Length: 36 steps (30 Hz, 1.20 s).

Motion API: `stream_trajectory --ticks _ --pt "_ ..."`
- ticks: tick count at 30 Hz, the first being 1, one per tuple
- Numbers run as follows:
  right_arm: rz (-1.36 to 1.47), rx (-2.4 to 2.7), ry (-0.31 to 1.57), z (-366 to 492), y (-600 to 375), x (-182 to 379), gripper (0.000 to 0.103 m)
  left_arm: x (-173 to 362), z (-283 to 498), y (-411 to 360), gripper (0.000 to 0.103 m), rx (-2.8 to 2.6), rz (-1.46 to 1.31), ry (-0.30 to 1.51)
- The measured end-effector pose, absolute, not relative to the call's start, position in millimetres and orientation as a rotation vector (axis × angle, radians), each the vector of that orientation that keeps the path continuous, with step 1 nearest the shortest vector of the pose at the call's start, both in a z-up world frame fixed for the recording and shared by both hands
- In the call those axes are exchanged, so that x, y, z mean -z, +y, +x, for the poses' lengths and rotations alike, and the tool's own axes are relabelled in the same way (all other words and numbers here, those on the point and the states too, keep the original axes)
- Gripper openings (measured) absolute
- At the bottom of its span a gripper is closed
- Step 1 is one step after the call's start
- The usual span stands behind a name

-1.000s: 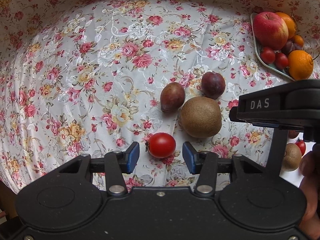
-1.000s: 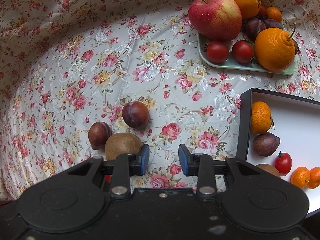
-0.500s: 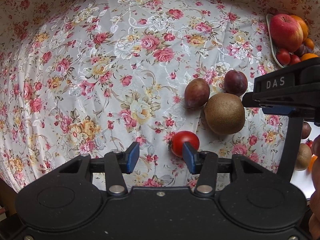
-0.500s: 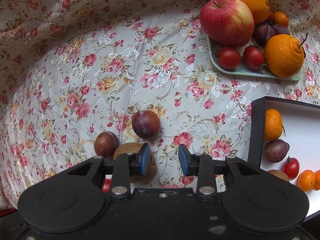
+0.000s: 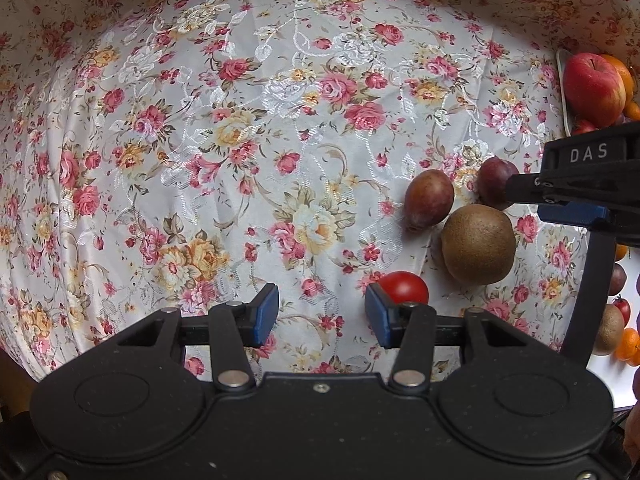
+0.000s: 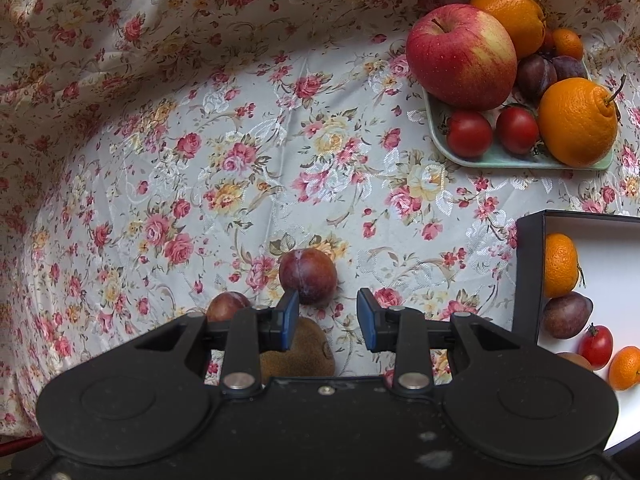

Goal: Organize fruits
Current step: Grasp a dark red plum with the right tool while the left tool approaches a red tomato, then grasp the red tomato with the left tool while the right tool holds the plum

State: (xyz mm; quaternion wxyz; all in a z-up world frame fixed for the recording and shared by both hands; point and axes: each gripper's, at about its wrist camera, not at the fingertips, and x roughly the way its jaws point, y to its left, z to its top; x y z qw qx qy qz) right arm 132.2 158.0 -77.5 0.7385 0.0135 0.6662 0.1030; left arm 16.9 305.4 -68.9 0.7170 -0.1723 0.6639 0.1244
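While your left hand-held gripper (image 5: 321, 315) points down at the flowered cloth (image 5: 240, 140) on the table, its blue pads stand apart with nothing between them; the cherry tomato (image 5: 405, 287) lies just behind the right-hand pad, outside the gap. Just beyond it sits the kiwi (image 5: 478, 245), with two plums behind: the oval plum (image 5: 429, 199) to its left and the round plum (image 5: 496, 182) further back, partly hidden by your other tool.

Your right hand-held gripper (image 6: 327, 319) also holds nothing, its pads a narrow gap apart. From its camera the round plum (image 6: 308, 276) lies just past the left pad, and the kiwi (image 6: 298, 354) shows below that pad, mostly covered by the tool body.

Look at your two containers. The pale green tray (image 6: 496, 157) at the far right holds a large red apple (image 6: 461, 56), two oranges, the nearer orange (image 6: 578, 122) with a stem and the farther orange (image 6: 512, 20) behind the apple, two tomatoes (image 6: 469, 134), a pair of dark plums (image 6: 538, 75) and a small mandarin (image 6: 567, 43). The black box (image 6: 529, 276) with a white inside, near your right side, holds a mandarin by the wall (image 6: 560, 265), a plum (image 6: 566, 315), a tomato (image 6: 596, 347), another small mandarin (image 6: 625, 367) and a brown fruit that is mostly hidden.
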Motion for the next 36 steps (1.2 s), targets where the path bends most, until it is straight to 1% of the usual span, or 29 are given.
stream_trajectory --ticks 11,19,28,36 --pt "0.033 -0.224 1.452 145 178 96 0.035 74 17 306 0.056 -0.257 -0.369 1.476" --pt "-0.015 -0.194 1.476 154 188 115 0.039 76 22 315 0.056 -0.256 -0.397 1.48" --pt "-0.097 -0.233 1.478 148 198 119 0.038 80 31 312 0.056 -0.249 -0.418 1.486" --pt "-0.13 -0.235 1.475 139 185 112 0.037 82 41 287 0.056 -0.211 -0.415 1.488"
